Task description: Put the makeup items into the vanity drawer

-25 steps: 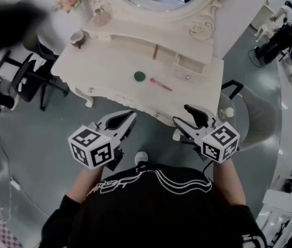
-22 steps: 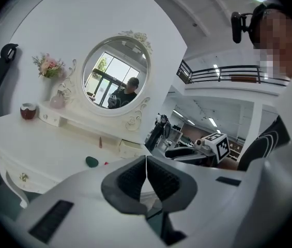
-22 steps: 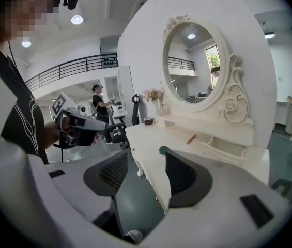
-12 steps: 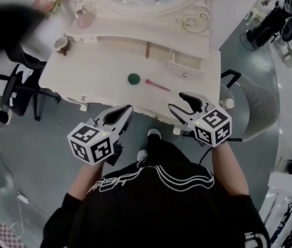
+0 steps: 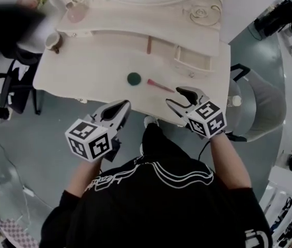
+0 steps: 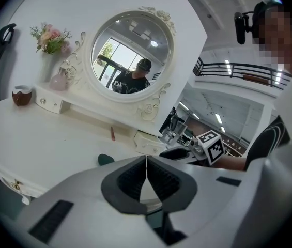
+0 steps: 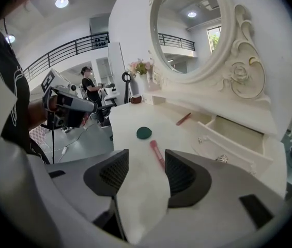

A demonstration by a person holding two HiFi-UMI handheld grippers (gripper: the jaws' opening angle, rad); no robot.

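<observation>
Pink slim makeup stick just ahead of right gripper, jaws spread, empty; round green compact beyond. Left gripper pressed together.

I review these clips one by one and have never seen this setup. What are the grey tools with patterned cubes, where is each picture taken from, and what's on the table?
A person holds a gripper in each hand. One picture comes from a head camera looking down; the other two from cameras riding on each gripper. The left gripper has its fingers shut, empty; the right gripper has them apart, empty. On the white dressing table lie a green disc, a pink stick and a second stick near the open drawer.
</observation>
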